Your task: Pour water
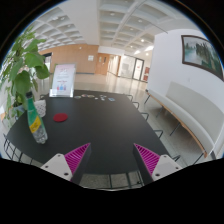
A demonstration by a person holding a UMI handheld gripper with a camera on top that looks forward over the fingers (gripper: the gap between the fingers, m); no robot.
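bottle stands beyond and left of open fingers.

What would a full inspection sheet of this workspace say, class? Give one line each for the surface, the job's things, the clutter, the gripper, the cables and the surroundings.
Surface: dark round table, mostly bare.
Job's things: clear plastic bottle with a yellow-green label stands upright near the table's edge, well ahead of the fingers; small red round object lies flat beside it, apart from it; what it is cannot be told.
Clutter: white upright sign card at the table's far side.
Gripper: two-finger gripper with pink pads is open, holding nothing.
Cables: nothing seen.
Surroundings: green leafy plant behind the bottle; white bench along the wall; framed picture above it; open hall beyond.
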